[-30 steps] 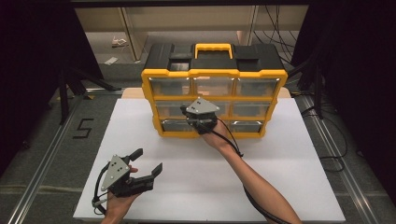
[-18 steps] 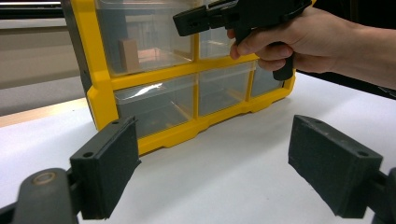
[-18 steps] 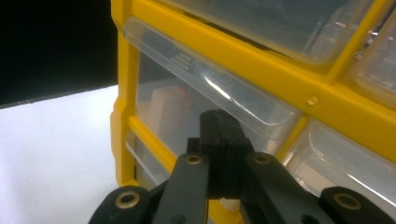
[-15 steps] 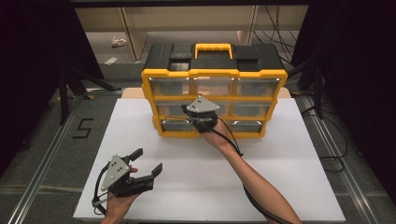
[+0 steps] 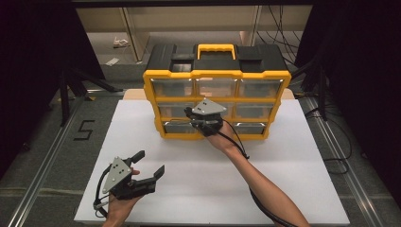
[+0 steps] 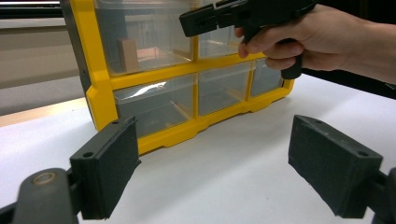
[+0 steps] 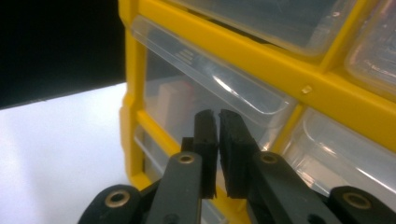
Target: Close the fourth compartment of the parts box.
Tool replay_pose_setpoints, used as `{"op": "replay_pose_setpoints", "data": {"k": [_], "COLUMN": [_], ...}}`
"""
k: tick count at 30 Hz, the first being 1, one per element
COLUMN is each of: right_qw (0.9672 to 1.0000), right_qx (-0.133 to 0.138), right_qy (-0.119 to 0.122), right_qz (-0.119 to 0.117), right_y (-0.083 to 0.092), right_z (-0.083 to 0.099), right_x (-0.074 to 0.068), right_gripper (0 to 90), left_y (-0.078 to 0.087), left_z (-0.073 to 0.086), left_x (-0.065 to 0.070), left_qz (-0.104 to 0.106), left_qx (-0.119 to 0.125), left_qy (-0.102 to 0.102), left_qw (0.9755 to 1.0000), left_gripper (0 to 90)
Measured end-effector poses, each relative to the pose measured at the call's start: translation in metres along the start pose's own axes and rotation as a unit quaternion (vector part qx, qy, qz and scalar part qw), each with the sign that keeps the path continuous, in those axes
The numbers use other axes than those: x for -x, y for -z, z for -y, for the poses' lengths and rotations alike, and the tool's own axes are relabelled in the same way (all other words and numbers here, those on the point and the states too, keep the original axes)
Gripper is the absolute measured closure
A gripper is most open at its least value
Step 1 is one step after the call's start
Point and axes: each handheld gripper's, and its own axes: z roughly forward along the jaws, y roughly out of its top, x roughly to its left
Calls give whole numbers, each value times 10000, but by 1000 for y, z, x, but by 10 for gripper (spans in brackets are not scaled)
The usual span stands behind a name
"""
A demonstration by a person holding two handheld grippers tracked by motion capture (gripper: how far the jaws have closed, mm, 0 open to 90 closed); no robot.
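A yellow-framed organizer (image 5: 217,75) with clear drawers and a black top stands at the back of the white table. My right gripper (image 5: 189,113) is held against its middle row, in front of the left drawer (image 7: 187,88). In the right gripper view its jaws (image 7: 218,114) have just been opening and stand a sliver apart, with nothing between the pads. A small wooden block (image 6: 127,53) lies inside that drawer. My left gripper (image 5: 150,162) hovers near the table's front left, open and empty, aimed at the organizer's lower left corner (image 6: 100,93).
The white tabletop (image 5: 283,165) stretches between the organizer and the front edge. A yellow carry handle (image 5: 216,47) tops the organizer. The right gripper's cable trails along the forearm (image 5: 265,189). A black "5" mark (image 5: 84,130) lies on the grey floor to the left.
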Motion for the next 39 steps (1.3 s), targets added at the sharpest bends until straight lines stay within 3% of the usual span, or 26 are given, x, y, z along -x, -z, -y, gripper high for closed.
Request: {"op": "replay_pose_setpoints", "data": {"k": [1,2,4,12,13,18,29,39], "right_qw": [10000,10000,9998,9993,9994,9994,9990,9984], "right_qx": [-10,0,11,106,104,69,253,284], "right_qy": [-24,16,22,83,72,59,-172,-347], "right_qz": [-72,-98,-180,-348,-330,-344,-328,-337], "right_y": [3,5,11,31,35,44,66,75], "right_z": [0,-1,-2,-4,-5,-7,-6,-6], "right_x": [-1,-2,-4,-9,-11,-12,-10,-9], "right_gripper": [800,789,761,605,554,462,385,331], "left_y": [0,0,0,1,1,0,0,0], "left_z": [0,1,0,0,0,0,0,0], "left_x": [0,2,0,1,1,1,1,1], "left_qz": [0,43,30,3,14,20,8,17], "left_qx": [4,-34,-4,-11,-4,24,1,6], "left_qy": [2,138,19,52,33,4,-2,5], "left_qw": [10000,9999,10000,10000,10000,10000,10000,10000], "left_gripper": [160,160,160,160,160,160,160,160]}}
